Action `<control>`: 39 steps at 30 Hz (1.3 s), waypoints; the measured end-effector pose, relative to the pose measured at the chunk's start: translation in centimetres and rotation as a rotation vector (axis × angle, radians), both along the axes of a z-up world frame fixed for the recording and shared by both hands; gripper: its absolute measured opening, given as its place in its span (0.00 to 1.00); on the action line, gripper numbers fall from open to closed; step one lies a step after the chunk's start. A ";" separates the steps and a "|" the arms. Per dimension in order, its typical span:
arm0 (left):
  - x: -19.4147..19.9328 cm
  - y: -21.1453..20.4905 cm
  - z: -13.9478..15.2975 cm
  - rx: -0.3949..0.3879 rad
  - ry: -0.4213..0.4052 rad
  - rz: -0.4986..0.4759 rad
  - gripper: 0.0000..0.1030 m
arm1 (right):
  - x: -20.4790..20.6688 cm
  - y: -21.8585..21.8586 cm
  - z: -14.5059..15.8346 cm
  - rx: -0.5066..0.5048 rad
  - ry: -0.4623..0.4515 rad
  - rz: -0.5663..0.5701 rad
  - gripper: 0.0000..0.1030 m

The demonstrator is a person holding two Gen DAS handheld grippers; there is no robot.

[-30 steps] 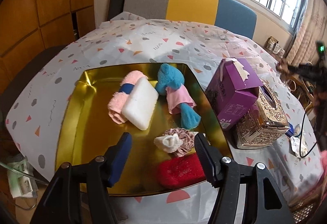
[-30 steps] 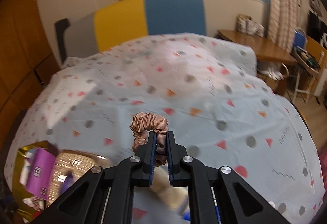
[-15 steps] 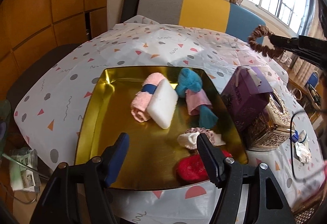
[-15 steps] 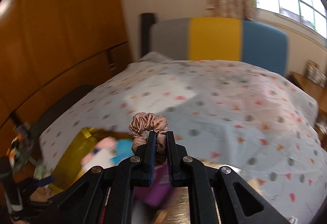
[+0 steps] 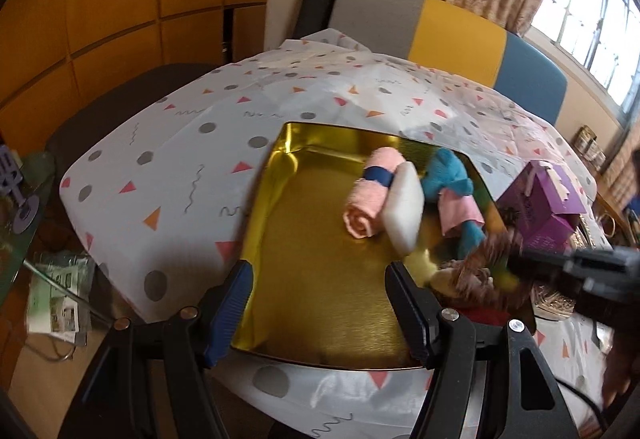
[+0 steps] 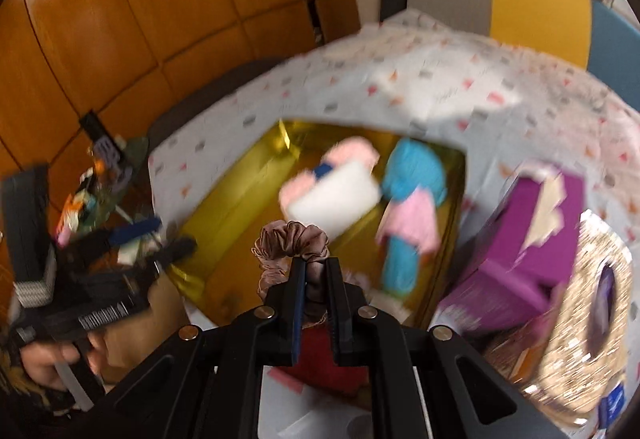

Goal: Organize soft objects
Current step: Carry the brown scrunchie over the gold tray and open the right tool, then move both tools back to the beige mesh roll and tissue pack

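Observation:
A gold tray [image 5: 312,279] holds a rolled pink towel [image 5: 372,199], a white pad [image 5: 404,211] and a blue-and-pink soft bundle [image 5: 448,175]. My left gripper [image 5: 320,303] hangs open over the tray's near edge, with nothing between its fingers. My right gripper [image 6: 316,267] is shut on a brown satin scrunchie [image 6: 292,239] and holds it above the tray's near right part. In the left wrist view that scrunchie [image 5: 484,263] is a blur at the tip of the right gripper [image 5: 516,259]. A red soft item [image 6: 332,355] lies just below it.
A purple box [image 5: 548,207] and an ornate gold tissue box [image 6: 580,299] stand right of the tray on the patterned tablecloth [image 5: 180,167]. A grey, yellow and blue headboard [image 5: 460,35] stands behind. Clutter lies on the floor at the left [image 5: 60,299].
My right gripper has swung in with the scrunchie from over the bare tablecloth to above the tray. My left gripper has shifted left, so the tray now sits further right in its view.

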State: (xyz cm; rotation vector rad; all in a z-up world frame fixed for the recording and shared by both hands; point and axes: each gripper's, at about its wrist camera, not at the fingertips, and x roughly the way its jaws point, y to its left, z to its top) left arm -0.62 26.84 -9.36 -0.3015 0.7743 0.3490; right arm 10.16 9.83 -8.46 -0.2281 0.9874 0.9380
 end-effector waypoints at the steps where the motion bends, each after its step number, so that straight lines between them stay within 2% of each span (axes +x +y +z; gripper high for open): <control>1: -0.1 0.1 -0.1 -0.002 0.001 0.004 0.67 | -0.2 0.1 -0.6 -0.007 0.021 0.009 0.08; 6: 0.0 -0.3 -0.2 -0.002 0.002 -0.007 0.67 | -0.9 1.0 -2.6 -0.030 0.053 0.043 0.11; 12: 0.2 -1.4 0.1 0.028 -0.001 -0.041 0.71 | -0.5 0.6 -3.0 -0.028 0.073 0.015 0.32; 30: 0.5 -4.6 1.3 0.104 -0.017 -0.126 0.71 | -1.2 -6.0 2.5 0.044 -0.150 -0.088 0.32; 39: 0.9 -6.4 1.9 0.132 -0.021 -0.176 0.71 | 0.4 -11.3 5.1 0.082 -0.227 -0.212 0.32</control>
